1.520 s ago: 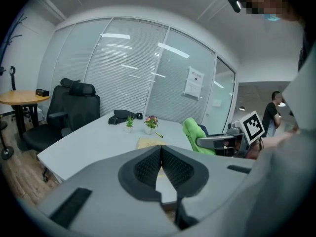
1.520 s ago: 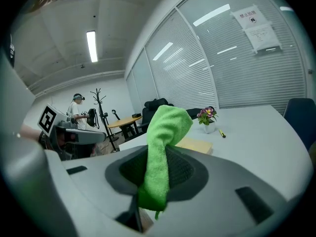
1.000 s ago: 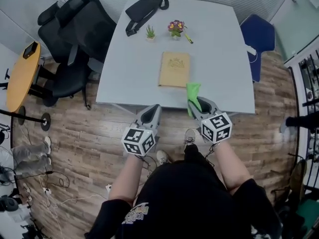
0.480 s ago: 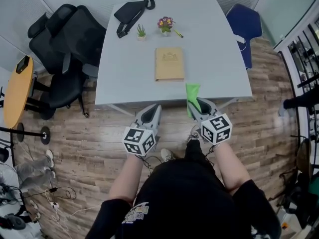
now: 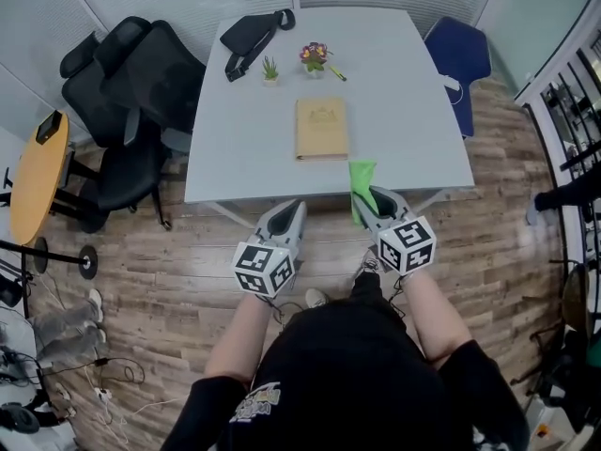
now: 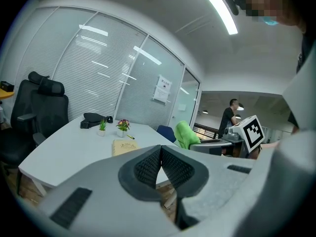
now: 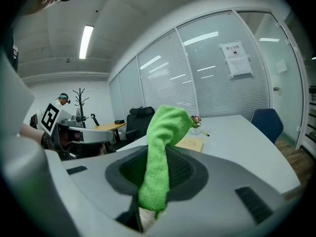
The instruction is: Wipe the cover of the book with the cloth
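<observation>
A tan book (image 5: 321, 128) lies flat in the middle of the white table (image 5: 244, 158); it also shows small in the left gripper view as the book (image 6: 123, 146) and in the right gripper view as the book (image 7: 191, 143). My right gripper (image 5: 365, 196) is shut on a green cloth (image 5: 362, 182), which stands up between its jaws as the cloth (image 7: 163, 152). It hovers at the table's near edge, short of the book. My left gripper (image 5: 293, 209) is shut with nothing in it, over the floor just before the table's near edge.
At the table's far side are a black bag (image 5: 250, 34), a small green plant (image 5: 270, 69), a flower pot (image 5: 315, 57) and a pen (image 5: 336, 73). Black office chairs (image 5: 141, 92) stand to the left, a blue chair (image 5: 460, 59) to the right. A person (image 6: 229, 117) stands in the background.
Both grippers have shifted slightly toward the table, and the head view has swung so the table and book sit a little differently. The cloth stays pinched in the right gripper.
</observation>
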Available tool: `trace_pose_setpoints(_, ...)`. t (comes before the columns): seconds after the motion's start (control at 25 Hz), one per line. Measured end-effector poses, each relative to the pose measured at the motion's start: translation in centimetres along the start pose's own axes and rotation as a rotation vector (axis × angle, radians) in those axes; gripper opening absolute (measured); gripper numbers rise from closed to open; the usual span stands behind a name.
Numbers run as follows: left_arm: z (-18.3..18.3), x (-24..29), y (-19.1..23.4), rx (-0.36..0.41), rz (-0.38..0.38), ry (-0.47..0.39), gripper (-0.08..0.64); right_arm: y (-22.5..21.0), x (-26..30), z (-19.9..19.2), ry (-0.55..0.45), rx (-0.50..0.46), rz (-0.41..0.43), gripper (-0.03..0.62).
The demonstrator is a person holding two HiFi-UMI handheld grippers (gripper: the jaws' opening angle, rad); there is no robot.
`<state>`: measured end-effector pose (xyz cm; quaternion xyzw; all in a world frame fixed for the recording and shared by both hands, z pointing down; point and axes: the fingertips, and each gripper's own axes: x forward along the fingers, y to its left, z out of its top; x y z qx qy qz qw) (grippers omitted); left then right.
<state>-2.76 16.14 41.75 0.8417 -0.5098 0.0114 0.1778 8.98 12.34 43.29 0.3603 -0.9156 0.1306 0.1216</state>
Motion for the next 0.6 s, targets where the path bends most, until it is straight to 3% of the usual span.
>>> trace_pose_setpoints(0.6,-0.7,-0.1,-1.7,0.009,-0.010,0.010,0.005,0.3,-1.5,-1.0,0.002,0.006,0.002,0.095)
